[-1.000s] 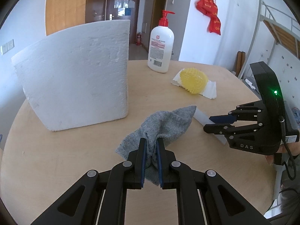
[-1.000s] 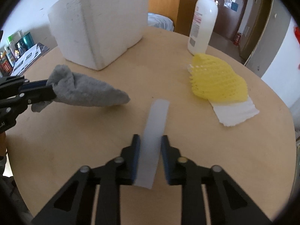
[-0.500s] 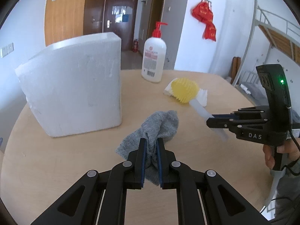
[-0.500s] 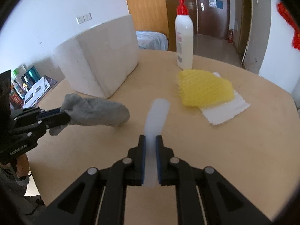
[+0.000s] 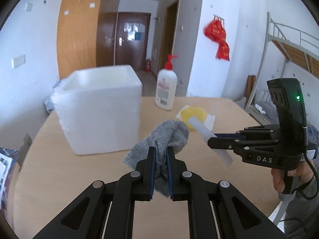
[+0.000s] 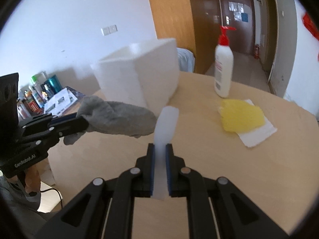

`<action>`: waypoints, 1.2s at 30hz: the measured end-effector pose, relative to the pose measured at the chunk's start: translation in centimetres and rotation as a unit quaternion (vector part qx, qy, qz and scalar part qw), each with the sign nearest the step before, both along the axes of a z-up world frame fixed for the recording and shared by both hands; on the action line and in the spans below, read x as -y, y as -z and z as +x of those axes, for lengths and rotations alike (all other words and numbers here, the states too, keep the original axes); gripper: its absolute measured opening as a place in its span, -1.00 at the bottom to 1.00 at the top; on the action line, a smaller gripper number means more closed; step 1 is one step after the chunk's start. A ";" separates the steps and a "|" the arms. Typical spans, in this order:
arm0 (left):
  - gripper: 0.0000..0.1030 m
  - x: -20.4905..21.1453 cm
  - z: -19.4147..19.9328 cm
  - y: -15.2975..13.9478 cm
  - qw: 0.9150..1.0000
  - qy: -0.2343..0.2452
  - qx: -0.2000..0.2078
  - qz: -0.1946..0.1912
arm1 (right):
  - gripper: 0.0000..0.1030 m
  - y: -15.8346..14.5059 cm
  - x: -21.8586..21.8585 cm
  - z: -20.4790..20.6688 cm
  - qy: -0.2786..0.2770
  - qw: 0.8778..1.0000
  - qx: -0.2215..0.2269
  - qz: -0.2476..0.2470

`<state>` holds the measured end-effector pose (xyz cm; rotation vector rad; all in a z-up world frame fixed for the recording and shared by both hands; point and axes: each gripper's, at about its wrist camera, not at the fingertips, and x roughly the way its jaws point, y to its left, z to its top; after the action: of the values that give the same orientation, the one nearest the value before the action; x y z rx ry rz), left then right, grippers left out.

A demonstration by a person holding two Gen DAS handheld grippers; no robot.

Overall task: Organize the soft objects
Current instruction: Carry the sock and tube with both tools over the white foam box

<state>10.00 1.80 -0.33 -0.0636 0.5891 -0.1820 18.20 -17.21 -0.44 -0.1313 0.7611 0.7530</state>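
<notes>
I have both grippers loaded and off the surface [image 5: 59, 179]. The left gripper [image 5: 159, 169] has its fingers pinched narrow on the grey cloth [image 5: 169, 135], gripping a bunched fold near its middle so the rest droops free on either side instead of dragging on the wood. The right gripper [image 6: 159, 169] has its fingers clamped on one end of the pale translucent strip [image 6: 166, 123], which juts forward and stays fairly straight, so I judge it a soft but springy piece; holding it by the end keeps the length clear for lowering in.

The white foam box [image 5: 99, 109] stands on the far left of the surface, its open top facing up, and I take it as the likely bin for the soft things, which is why both loads are carried at about rim height. From the right wrist view the cloth hangs just in front of the box.

On the far right, the yellow mesh sleeve [image 6: 241, 117] lies on a white paper towel [image 6: 257, 135], near the pump bottle [image 6: 223, 67]. It is untouched, so I judge the sorting partway done.
</notes>
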 end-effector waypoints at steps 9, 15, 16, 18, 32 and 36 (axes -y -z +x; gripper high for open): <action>-0.78 -3.2 -3.1 -3.0 0.998 -0.046 0.037 -0.009 | -0.76 -3.3 -4.4 -1.2 -0.045 0.998 0.038 0.022; -0.78 -5.7 -3.8 -5.8 0.993 -0.093 0.075 0.003 | -0.76 -5.3 -6.6 -0.7 -0.054 0.996 0.063 0.031; -0.78 -5.9 -3.7 -6.0 0.992 -0.099 0.079 0.004 | -0.76 -5.5 -6.8 -0.4 -0.052 0.996 0.066 0.033; -0.78 -6.5 -3.1 -6.5 0.990 -0.114 0.083 0.008 | -0.75 -6.0 -7.5 0.1 -0.047 0.996 0.068 0.039; -0.78 -8.9 3.3 -7.5 0.987 -0.135 0.090 0.013 | -0.75 -7.9 -10.6 4.2 -0.044 0.994 0.083 0.052; -0.78 -9.3 4.6 -7.8 0.986 -0.141 0.093 0.011 | -0.75 -7.7 -11.0 5.7 -0.042 0.995 0.076 0.055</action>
<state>14.62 11.08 7.49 -0.1071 0.3910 0.0924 23.87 -6.19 7.23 -0.1197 0.5715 0.8538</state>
